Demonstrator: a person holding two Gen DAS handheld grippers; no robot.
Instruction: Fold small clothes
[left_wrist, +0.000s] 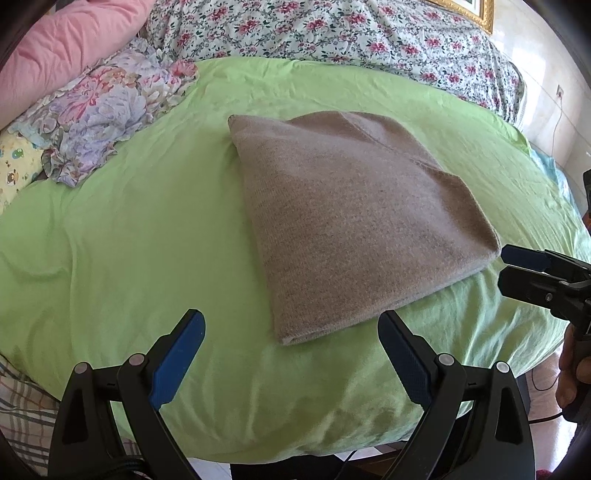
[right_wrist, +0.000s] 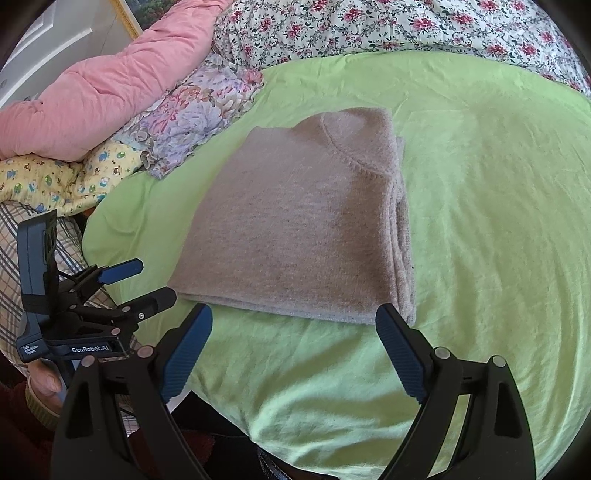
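Blue-padded fingers (left_wrist: 177, 362) of the left tool (left_wrist: 291, 354) sit nearest the lens, spread wide, grasping nothing. Right tool (right_wrist: 293, 350) likewise released and empty. Both hang over the near edge of a bed under a lime-green sheet (left_wrist: 129, 240). Behind it: floral quilt (left_wrist: 332, 29), pink duvet (right_wrist: 110, 85), a crumpled floral cloth (left_wrist: 110, 107), a yellow cartoon-print cloth (right_wrist: 66, 177). Gilt picture frame (left_wrist: 480, 11) on the far wall.

Grey-brown knitted sweater (right_wrist: 295, 221) lies mid-sheet, just ahead of both tools, touching neither. It is folded into a flat rectangle, neckline rib on top at the far end, layered edges stacked along its right side. Layer count unclear, possibly three.
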